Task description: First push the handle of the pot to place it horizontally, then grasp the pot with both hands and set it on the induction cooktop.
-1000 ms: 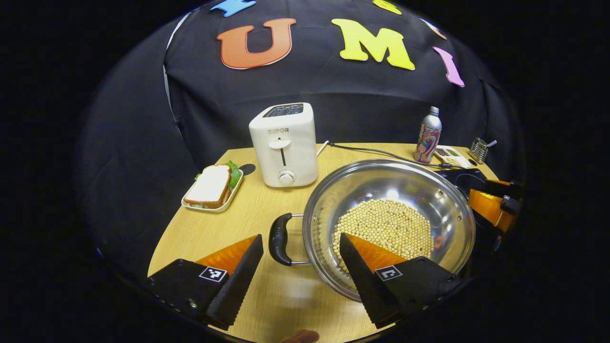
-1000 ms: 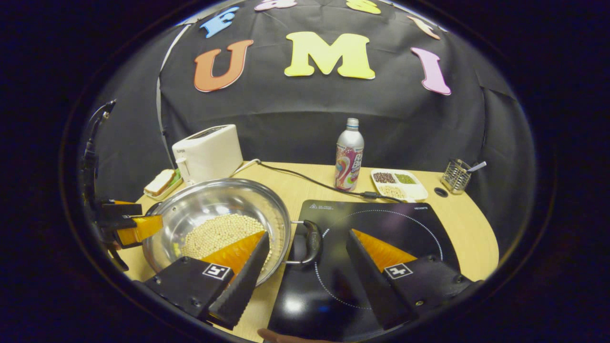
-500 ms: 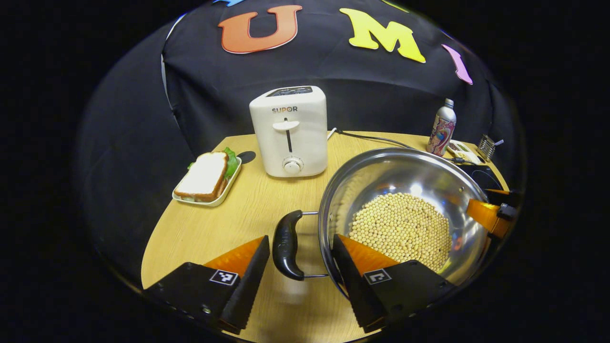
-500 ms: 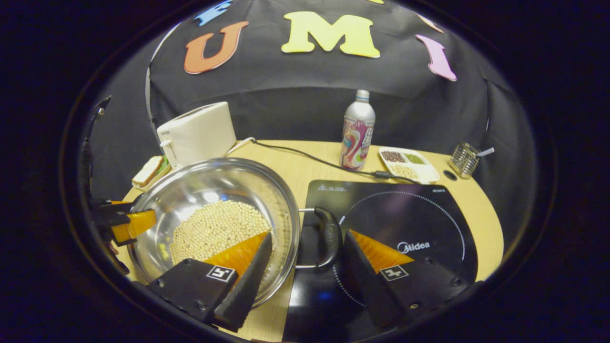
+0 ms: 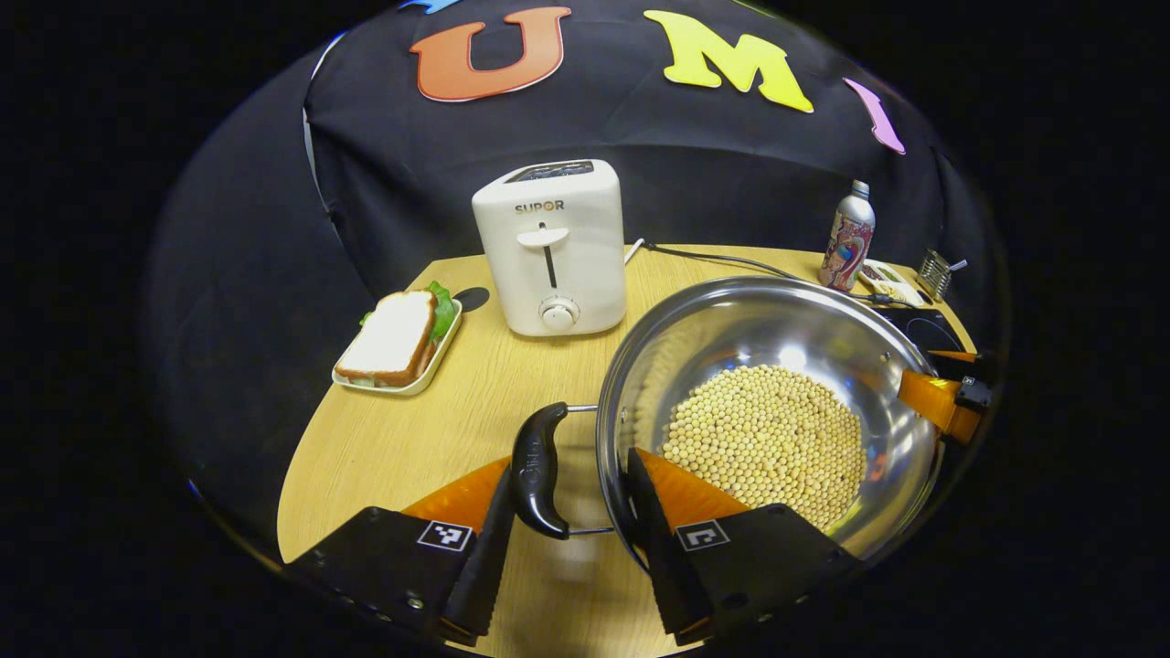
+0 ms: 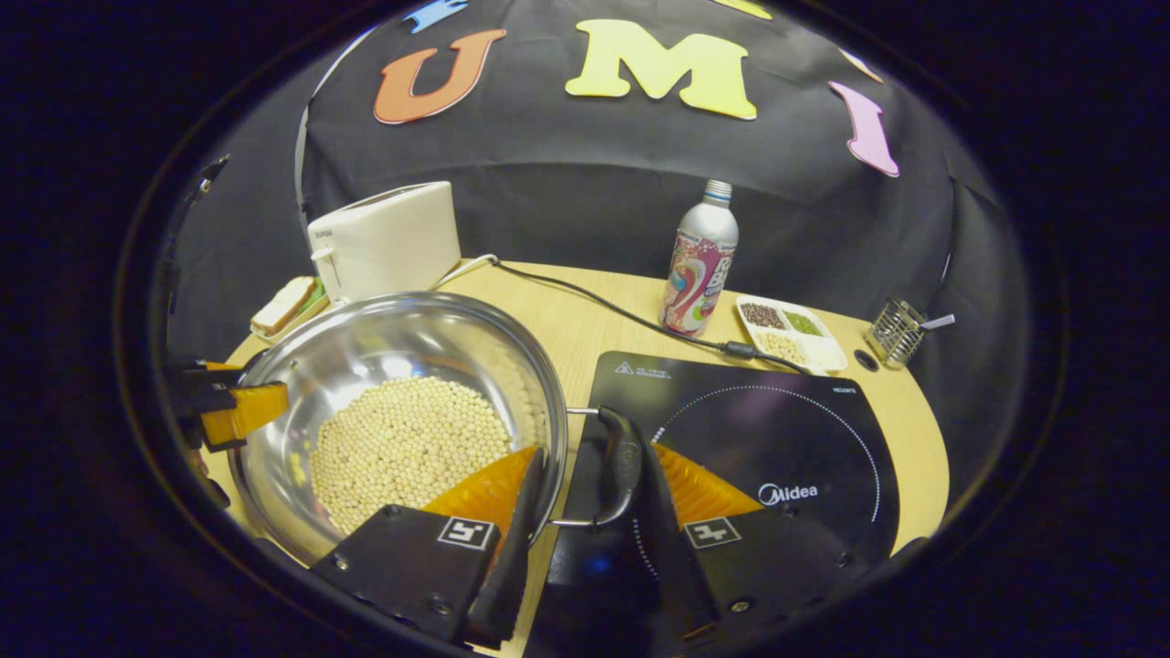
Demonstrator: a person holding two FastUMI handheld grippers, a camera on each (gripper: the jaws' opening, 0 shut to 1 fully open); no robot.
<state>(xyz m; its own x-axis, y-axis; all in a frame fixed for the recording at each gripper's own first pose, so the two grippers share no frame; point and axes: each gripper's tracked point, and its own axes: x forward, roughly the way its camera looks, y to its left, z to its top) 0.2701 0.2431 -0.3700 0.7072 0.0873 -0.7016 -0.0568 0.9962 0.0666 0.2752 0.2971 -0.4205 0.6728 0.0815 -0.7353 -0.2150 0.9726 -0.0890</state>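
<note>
There is one table (image 5: pixel 411 429) and all other things stand on it. One pot (image 5: pixel 768 366), steel and wide, is the landmark here. It sits on the table with many pale beans (image 5: pixel 763 439) inside, and it has two black handles. One cooktop (image 6: pixel 786 429), black and flat, lies just beside the pot on its right side; the right handle (image 6: pixel 622 461) is over the cooktop's edge. One white toaster (image 5: pixel 551 247) stands behind the pot, to the left, and its cable (image 6: pixel 603 315) runs behind the pot toward the cooktop. One tray with a sandwich (image 5: pixel 395 340) is left of the toaster, well apart from the pot. One bottle (image 6: pixel 700 260), one small dish (image 6: pixel 791 334) with three kinds of grains and one wire holder (image 6: pixel 894 332) stand behind the cooktop, far from the pot.

The left gripper (image 5: pixel 571 535) is narrow around the left handle (image 5: pixel 537 471): one finger touches the handle's outer side, the other is inside the pot's rim, and I cannot tell if that one presses. The right gripper (image 6: pixel 585 530) is also narrow, one finger inside the rim, the other against the right handle. Nothing lies between the pot and the cooktop
</note>
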